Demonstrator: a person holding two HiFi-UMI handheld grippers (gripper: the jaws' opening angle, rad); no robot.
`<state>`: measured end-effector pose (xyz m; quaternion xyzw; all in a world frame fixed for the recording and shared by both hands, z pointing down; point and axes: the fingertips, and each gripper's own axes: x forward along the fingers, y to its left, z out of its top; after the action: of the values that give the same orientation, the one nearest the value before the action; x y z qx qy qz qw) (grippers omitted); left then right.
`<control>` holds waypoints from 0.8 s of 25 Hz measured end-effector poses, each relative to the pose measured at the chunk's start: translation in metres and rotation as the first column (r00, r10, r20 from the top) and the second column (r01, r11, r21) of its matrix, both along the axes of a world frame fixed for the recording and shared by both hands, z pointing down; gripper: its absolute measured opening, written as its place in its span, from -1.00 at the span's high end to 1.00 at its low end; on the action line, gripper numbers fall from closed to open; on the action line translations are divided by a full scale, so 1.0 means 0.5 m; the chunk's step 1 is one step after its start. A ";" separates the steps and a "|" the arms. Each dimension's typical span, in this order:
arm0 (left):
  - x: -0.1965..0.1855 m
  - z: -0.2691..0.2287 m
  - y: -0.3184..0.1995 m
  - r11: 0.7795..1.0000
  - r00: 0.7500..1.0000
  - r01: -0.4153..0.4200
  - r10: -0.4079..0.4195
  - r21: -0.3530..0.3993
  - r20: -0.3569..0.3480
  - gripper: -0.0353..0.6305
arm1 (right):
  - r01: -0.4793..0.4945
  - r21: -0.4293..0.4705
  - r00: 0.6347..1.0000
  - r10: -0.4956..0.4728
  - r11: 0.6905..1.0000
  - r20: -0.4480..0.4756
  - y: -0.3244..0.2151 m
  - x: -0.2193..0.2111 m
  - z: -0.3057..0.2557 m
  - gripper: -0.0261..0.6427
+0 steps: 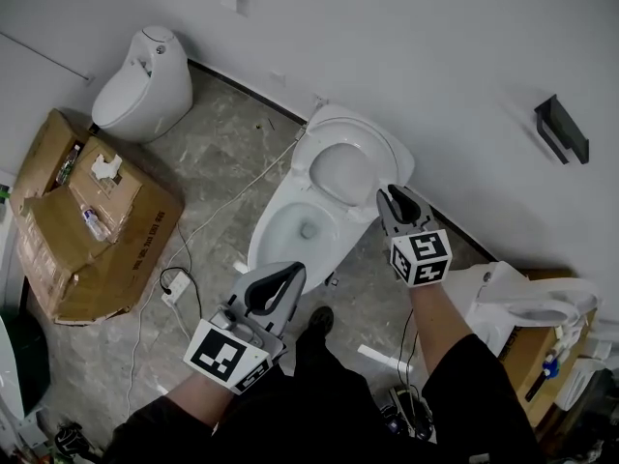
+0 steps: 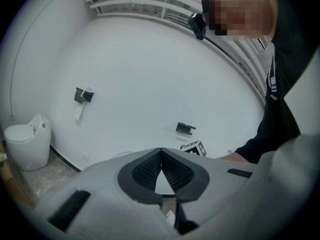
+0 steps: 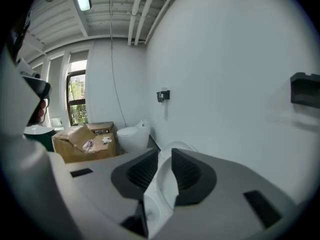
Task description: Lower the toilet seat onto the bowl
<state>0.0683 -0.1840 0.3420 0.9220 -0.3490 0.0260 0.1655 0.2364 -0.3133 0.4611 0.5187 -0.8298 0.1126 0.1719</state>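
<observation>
At far left a small toilet (image 1: 145, 85) stands against the wall, with crushed boxes (image 1: 116, 235) just in front of it on the floor. A cable (image 1: 224, 199) runs from a power strip (image 1: 174, 288) near the boxes across the floor to the wall behind the middle toilet. The left gripper (image 1: 286, 278) hangs low over the floor just in front of the bowl (image 1: 267, 236), apart from it. In the left gripper view its jaws meet at the tips with nothing between them. The bowl is uncovered. The seat (image 1: 370, 141) stands raised at the back of the toilet, leaning toward the wall and not on the bowl. The right gripper (image 1: 390, 197) is at the seat's right edge, its tips right at the rim. In the right gripper view its jaws stand a narrow gap apart. The white of the toilet fills that gap, but I cannot tell whether the pads touch the rim. Further right a dark bracket (image 1: 561, 129) is fixed to the wall. Below it another white toilet (image 1: 527, 303) rests on a box by the person's right arm. The person's dark-trousered legs fill the bottom of the head view, with one shoe (image 1: 319, 319) near the foot of the bowl.
</observation>
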 end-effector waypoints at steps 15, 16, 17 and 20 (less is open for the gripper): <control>-0.014 0.059 -0.005 0.998 0.997 0.036 -0.032 -0.059 0.071 0.86 | 0.055 -0.089 0.979 -0.071 0.995 -0.192 -0.199 0.090 0.158 0.53; -0.012 0.061 -0.006 0.997 0.997 0.036 -0.031 -0.062 0.074 0.86 | 0.057 -0.095 0.977 -0.075 0.994 -0.198 -0.207 0.094 0.165 0.52; -0.011 0.064 -0.008 0.997 0.997 0.035 -0.030 -0.065 0.076 0.86 | 0.060 -0.101 0.977 -0.079 0.993 -0.198 -0.215 0.096 0.171 0.51; -0.010 0.070 -0.011 0.997 0.997 0.033 -0.027 -0.071 0.078 0.86 | 0.074 -0.119 0.977 -0.095 0.990 -0.190 -0.235 0.100 0.188 0.49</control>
<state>0.0635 -0.1893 0.3772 0.9084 -0.3679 0.0717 0.1853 0.2864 -0.4310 0.5550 0.4811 -0.8227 0.0997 0.2859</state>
